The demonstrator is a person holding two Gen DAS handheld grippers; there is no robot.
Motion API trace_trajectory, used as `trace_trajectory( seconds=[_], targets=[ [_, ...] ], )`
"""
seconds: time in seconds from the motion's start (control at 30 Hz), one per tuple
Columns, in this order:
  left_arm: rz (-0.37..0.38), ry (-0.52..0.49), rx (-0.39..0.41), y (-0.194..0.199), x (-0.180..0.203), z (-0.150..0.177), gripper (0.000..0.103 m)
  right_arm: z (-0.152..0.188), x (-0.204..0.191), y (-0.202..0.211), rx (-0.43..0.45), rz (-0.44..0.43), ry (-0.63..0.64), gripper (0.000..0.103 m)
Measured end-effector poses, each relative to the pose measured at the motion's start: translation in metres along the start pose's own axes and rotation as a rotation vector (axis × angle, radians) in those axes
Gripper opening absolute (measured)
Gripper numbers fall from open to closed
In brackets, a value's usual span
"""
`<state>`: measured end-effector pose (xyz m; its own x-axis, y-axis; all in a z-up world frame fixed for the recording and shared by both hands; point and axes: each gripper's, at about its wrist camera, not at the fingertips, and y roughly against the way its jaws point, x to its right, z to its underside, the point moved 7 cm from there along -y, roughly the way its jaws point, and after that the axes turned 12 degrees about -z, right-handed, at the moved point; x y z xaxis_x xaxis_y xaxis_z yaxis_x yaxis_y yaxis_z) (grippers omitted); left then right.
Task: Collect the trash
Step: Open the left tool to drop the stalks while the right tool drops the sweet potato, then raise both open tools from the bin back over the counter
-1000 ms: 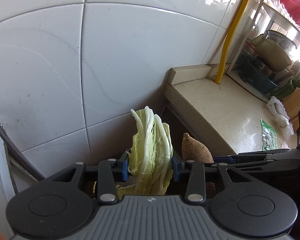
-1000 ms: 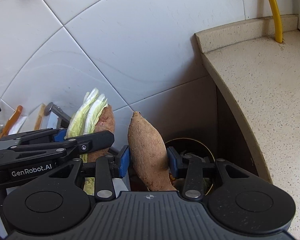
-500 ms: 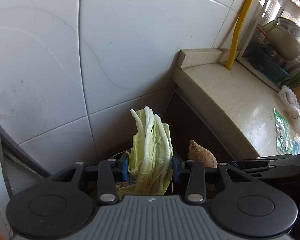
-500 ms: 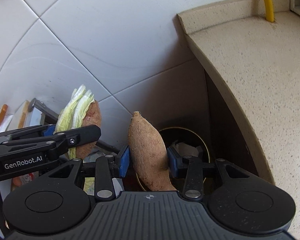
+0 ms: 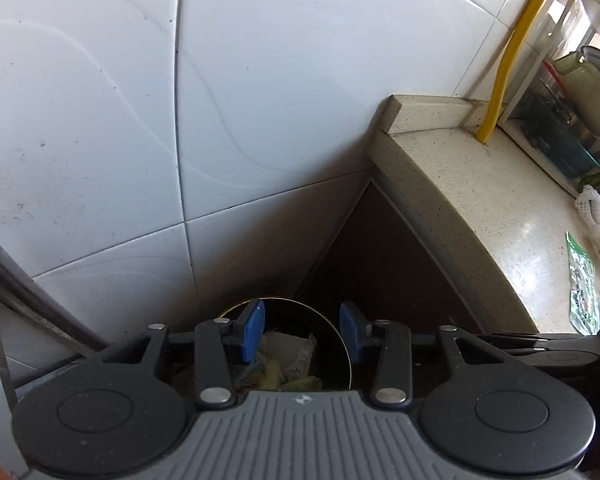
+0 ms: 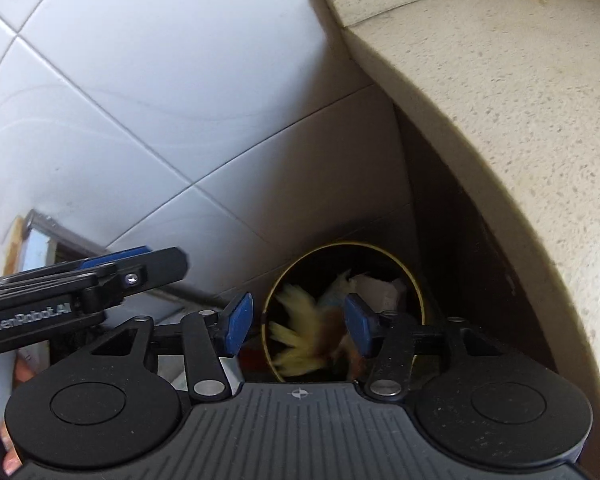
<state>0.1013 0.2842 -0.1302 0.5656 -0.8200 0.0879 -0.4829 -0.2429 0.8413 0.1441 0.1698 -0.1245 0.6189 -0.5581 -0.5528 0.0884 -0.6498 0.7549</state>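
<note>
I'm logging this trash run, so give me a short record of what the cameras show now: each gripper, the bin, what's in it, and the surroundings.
left gripper: open, nothing between its pads
right gripper: open, jaws just widened, nothing between them
bin: round, dark, on the floor below both grippers, between tiled wall and counter
bin contents: blurred yellow-green leaves, paper scraps
counter items: green packet
</note>
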Motion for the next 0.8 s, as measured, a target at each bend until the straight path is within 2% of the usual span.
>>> trace_trajectory(
  seconds=[0.3,0.8],
  targets=[
    [-0.004,-0.049,0.052,0.019,0.013,-0.006,0.044,0.001,-0.002,0.026,0.025,-0.031,-0.012,0.063],
    [-0.056,-0.141,0.127,0.038,0.034,-0.013,0.057,0.002,-0.009,0.088,0.161,-0.02,0.004,0.07]
  ],
)
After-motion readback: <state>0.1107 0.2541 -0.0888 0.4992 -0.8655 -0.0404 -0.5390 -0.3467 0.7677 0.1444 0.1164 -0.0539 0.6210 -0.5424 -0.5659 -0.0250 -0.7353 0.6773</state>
